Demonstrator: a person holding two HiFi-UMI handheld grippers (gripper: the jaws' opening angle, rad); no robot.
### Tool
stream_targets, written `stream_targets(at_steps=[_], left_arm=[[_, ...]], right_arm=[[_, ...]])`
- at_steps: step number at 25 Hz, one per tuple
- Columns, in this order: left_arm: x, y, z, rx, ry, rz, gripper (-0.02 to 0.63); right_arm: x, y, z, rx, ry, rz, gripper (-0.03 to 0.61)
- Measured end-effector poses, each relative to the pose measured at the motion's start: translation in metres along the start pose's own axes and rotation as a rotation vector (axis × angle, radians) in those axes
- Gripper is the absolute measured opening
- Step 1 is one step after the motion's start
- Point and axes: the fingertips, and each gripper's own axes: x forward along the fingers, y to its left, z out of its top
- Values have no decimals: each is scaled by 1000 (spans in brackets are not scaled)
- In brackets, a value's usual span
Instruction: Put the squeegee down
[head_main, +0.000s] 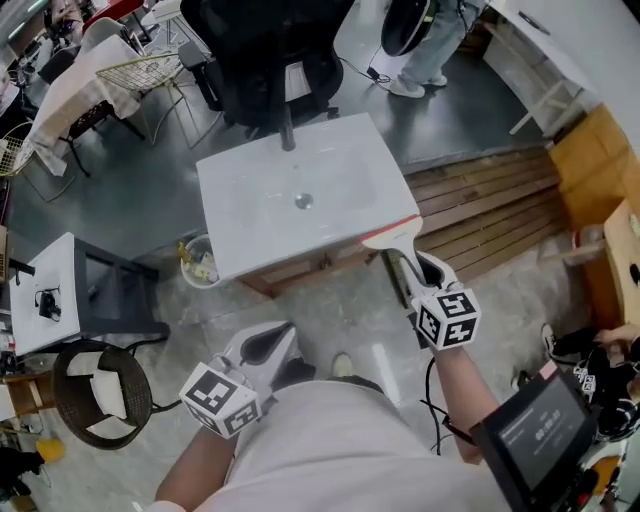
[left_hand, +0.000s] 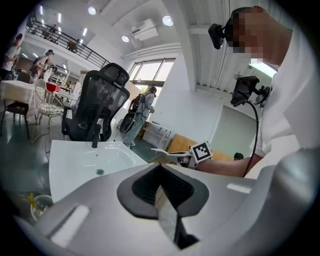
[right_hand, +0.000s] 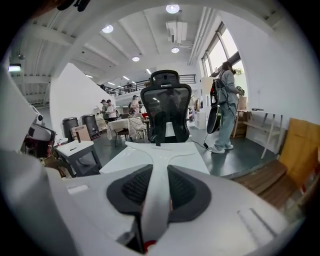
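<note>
Seen from above, a white sink (head_main: 250, 225) on a wooden cabinet fills the middle of the scene, and everything else is placed from it. Behind the sink's far edge stands a black office chair (head_main: 270, 50). To the sink's right lies a stretch of wooden slat decking (head_main: 490, 210).

In front of the sink, the person holds two tongs. The right tongs (head_main: 405, 262) reach toward the sink's front right corner, their jaws clamped on the white handle of the squeegee (head_main: 392, 232). The handle runs straight out between the dark pads. The squeegee's wide head, edged in red, is at that front right corner of the sink; whether it touches the rim cannot be told.

The left tongs (head_main: 262, 345) hang well in front of the sink's front edge, close to the person's body. Their jaws stand a little apart, with nothing between them.

Beside the sink's front left corner, low on the floor, sits a small bin (head_main: 200, 262). A dark faucet (head_main: 288, 135) rises at the sink's far edge, and a round drain (head_main: 303, 201) marks the basin's middle.
</note>
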Motion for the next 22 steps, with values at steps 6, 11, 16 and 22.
stream_targets(at_steps=[6,11,16,22], left_arm=[[-4,61,32,25,-8,-48,3],[-6,105,42,33,19,-46,3],[14,141,59,4,14,13,3],[83,166,87,-19,22,72,3]], right_arm=[[61,-6,25,21,2,-76,92],[114,-19,36,47,8,-119,92],[174,-53,48,54,21,-126,92],[262,-120,66,45,44,-101,92]])
